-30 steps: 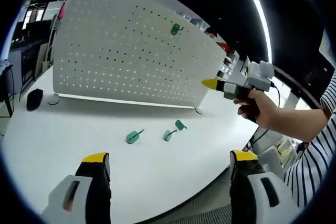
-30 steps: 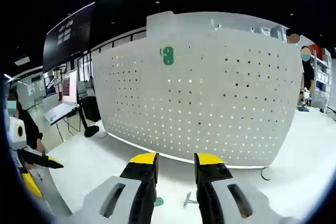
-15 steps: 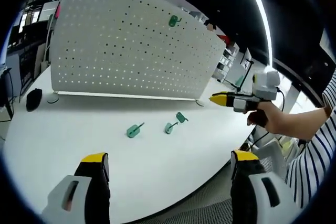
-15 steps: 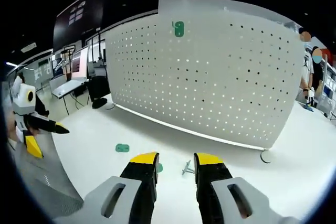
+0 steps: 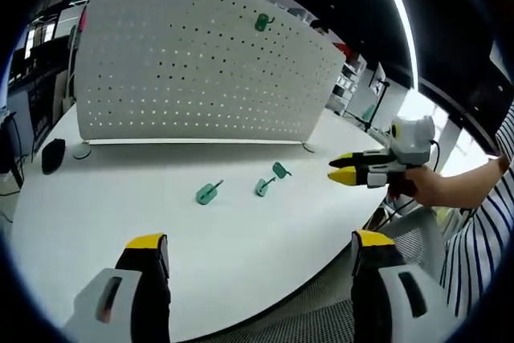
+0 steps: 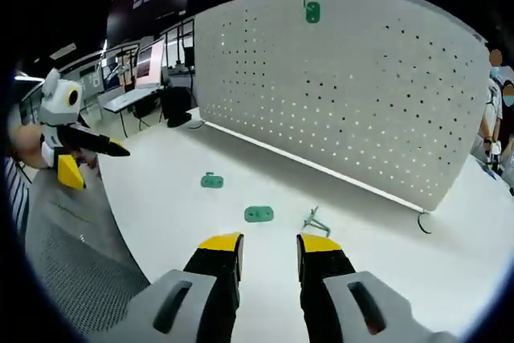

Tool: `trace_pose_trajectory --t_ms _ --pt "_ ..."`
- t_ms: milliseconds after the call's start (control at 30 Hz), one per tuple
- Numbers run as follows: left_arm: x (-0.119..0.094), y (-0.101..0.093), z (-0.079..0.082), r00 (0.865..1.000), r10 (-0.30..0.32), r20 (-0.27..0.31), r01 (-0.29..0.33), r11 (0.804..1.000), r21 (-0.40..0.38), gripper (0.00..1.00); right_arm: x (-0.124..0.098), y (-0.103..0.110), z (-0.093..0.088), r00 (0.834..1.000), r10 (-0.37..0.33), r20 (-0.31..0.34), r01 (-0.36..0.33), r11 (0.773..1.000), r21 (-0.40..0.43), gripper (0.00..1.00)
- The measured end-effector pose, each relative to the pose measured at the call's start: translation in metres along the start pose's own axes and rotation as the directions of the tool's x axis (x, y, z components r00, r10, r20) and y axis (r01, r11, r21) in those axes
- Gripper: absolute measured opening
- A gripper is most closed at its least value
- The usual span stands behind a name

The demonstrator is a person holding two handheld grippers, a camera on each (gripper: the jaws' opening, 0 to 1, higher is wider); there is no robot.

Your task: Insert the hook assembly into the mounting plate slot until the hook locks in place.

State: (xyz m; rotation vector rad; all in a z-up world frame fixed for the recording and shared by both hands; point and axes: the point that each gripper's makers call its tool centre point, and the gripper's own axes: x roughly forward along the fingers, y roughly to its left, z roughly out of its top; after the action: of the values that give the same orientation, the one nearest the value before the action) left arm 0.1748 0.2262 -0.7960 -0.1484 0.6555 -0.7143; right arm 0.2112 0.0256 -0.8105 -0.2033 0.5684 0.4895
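White pegboard [image 5: 193, 70] stands upright on feet at the far side of the white table [image 5: 96, 198], holes facing the grippers, so it's the mounting plate; one green hook [image 5: 263, 22] is already seated near its top edge (same one in the right gripper view [image 6: 312, 11]). Three loose green hook pieces lie flat on the table in front of it, well apart from the board: [image 5: 207, 193], [image 5: 263, 187], [image 5: 279, 170]. Nothing stands between them and the board. Left gripper [image 5: 261, 245] hovers near the table's near edge, jaws wide, empty. Right gripper [image 6: 269, 242] points down at the hooks, jaws narrow with a gap, also empty, likely lined up for a pick. A dark round object [image 5: 51, 154] sits off by the board's left foot, clear of the path.
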Motion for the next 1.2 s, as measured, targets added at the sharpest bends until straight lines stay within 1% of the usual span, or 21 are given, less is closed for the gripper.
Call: trace_pose_trajectory --t_ms 67,133,167,200,233,367,500,667,800,900,1000,1133,1200 --pt "0.000 -0.001 0.000 1.000 -0.008 -0.001 0.008 1.000 -0.001 0.97 0.000 0.003 -0.003 1.000 0.009 -0.008 -0.009 1.000 -0.005 0.25" --pt "0.000 -0.003 0.000 1.000 -0.011 -0.001 0.011 1.000 0.001 0.98 0.002 0.010 -0.008 0.998 0.042 -0.039 -0.044 0.999 -0.031 0.25" --pt "0.000 -0.002 -0.002 1.000 -0.009 -0.011 0.009 1.000 0.007 0.98 0.003 0.012 -0.006 0.998 0.044 -0.036 -0.046 0.997 -0.061 0.25" --pt "0.001 -0.002 -0.003 1.000 -0.007 -0.018 0.007 1.000 0.009 0.98 0.004 0.014 -0.003 0.998 0.044 -0.034 -0.048 0.991 -0.121 0.25" --pt "0.002 -0.001 -0.005 1.000 -0.001 -0.026 0.001 1.000 0.009 0.98 0.005 0.015 -0.003 0.998 0.047 -0.038 -0.052 0.988 -0.144 0.25" --pt "0.003 0.001 -0.010 0.999 0.009 -0.054 -0.008 1.000 0.012 0.97 0.016 0.026 -0.004 0.993 0.094 -0.068 -0.104 0.981 -0.166 0.23" --pt "0.003 -0.002 -0.007 0.999 -0.001 -0.039 0.001 1.000 0.002 0.96 0.029 0.028 -0.005 0.987 0.129 -0.095 -0.145 0.971 -0.191 0.22" --pt "0.002 0.002 -0.004 1.000 0.007 -0.023 -0.008 1.000 -0.017 0.96 0.047 0.027 -0.007 0.976 0.159 -0.148 -0.192 0.949 -0.250 0.20" --pt "0.002 0.003 -0.004 1.000 0.008 -0.021 -0.009 1.000 -0.029 0.96 0.062 0.023 -0.008 0.969 0.172 -0.176 -0.216 0.935 -0.279 0.18" --pt "0.002 0.005 -0.003 1.000 0.022 -0.013 -0.022 0.999 -0.029 0.96 0.072 0.019 -0.006 0.967 0.177 -0.186 -0.229 0.923 -0.310 0.18" --pt "0.002 0.007 -0.003 1.000 0.025 -0.013 -0.025 0.999 -0.036 0.95 0.083 0.017 -0.007 0.958 0.190 -0.215 -0.259 0.896 -0.361 0.17" --pt "0.001 0.008 -0.002 0.999 0.033 -0.010 -0.033 0.998 -0.049 0.95 0.095 0.012 -0.008 0.953 0.193 -0.234 -0.273 0.884 -0.380 0.14" --pt "0.001 0.008 -0.002 0.999 0.034 -0.004 -0.034 0.998 -0.059 0.93 0.100 0.011 -0.008 0.949 0.205 -0.238 -0.284 0.882 -0.375 0.14"
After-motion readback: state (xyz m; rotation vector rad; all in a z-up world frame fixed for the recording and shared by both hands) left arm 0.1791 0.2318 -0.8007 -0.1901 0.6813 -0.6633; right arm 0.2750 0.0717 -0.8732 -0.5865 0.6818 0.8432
